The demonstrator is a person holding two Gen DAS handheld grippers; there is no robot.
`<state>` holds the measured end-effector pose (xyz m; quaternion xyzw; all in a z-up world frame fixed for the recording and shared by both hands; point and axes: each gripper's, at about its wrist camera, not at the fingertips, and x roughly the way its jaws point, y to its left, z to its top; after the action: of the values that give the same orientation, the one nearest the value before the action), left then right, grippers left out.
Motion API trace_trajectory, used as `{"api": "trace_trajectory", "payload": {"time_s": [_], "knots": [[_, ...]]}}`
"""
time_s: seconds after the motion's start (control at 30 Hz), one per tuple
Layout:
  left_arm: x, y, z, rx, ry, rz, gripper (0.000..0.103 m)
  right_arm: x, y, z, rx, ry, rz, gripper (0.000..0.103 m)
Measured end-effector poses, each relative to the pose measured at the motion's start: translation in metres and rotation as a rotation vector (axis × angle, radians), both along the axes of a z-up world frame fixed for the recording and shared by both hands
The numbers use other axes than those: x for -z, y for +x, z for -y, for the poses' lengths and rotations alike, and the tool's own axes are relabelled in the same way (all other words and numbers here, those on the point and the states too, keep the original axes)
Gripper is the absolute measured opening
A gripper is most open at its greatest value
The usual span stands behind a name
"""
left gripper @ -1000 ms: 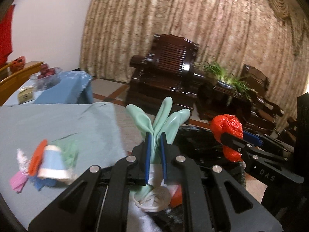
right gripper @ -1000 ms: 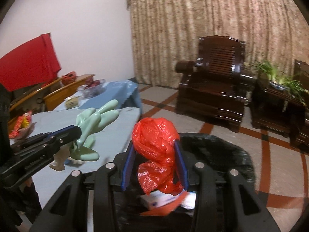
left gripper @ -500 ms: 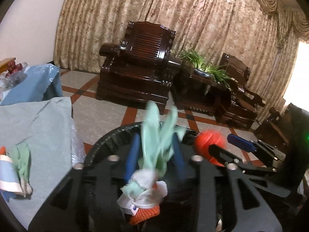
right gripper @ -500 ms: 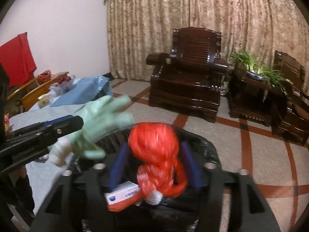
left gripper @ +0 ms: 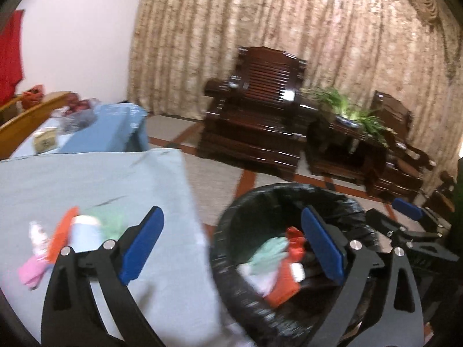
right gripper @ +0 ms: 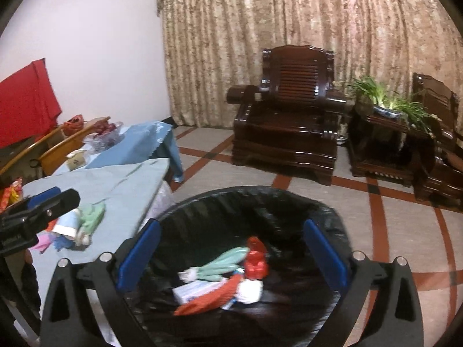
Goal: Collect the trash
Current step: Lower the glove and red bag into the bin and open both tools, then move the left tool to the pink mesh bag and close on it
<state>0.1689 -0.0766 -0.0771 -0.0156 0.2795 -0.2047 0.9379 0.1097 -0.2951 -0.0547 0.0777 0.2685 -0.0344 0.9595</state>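
Observation:
A bin with a black liner (left gripper: 332, 196) (right gripper: 260, 190) stands on the floor beside the table's corner. Inside it lie a pale green glove (left gripper: 269, 253) (right gripper: 225, 263), a crumpled red bag (left gripper: 295, 241) (right gripper: 256, 257), orange paper and a white box. My left gripper (left gripper: 231, 217) hangs over the gap between table and bin, its jaws opening with nothing between them. My right gripper (right gripper: 231, 225) hovers over the bin, its jaws also opening and empty. A small pile of trash (left gripper: 72, 231) (right gripper: 78, 222) lies on the grey-blue tablecloth (left gripper: 86, 179): a paper cup, a green glove, pink and orange scraps.
A dark wooden armchair (right gripper: 289, 121) and a side table with a green plant (right gripper: 385, 107) stand before the curtain. Behind my table is a second one with a blue cloth (right gripper: 139, 141), a box and a bag. Tiled floor lies between bin and armchair.
Both grippers opened. The green glove dropped from the left one and the red bag from the right one into the bin. The left gripper then swung back left toward the table.

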Motion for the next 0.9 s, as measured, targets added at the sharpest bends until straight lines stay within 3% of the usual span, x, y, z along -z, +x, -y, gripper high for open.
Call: {"api": "trace_trajectory", "payload": {"time_s": [0.47, 0.9], "knots": [[-0.006, -0.046, -0.142, -0.319, 0.067, 0.013, 0.093, 0.005, 0.021, -0.109, -0.214, -0.005, -0.016, 0.097], [0.016, -0.048, -0.218, -0.468, 0.143, -0.008, 0.093, 0.031, 0.044, -0.177, -0.3, -0.049, -0.056, 0.097]]}}
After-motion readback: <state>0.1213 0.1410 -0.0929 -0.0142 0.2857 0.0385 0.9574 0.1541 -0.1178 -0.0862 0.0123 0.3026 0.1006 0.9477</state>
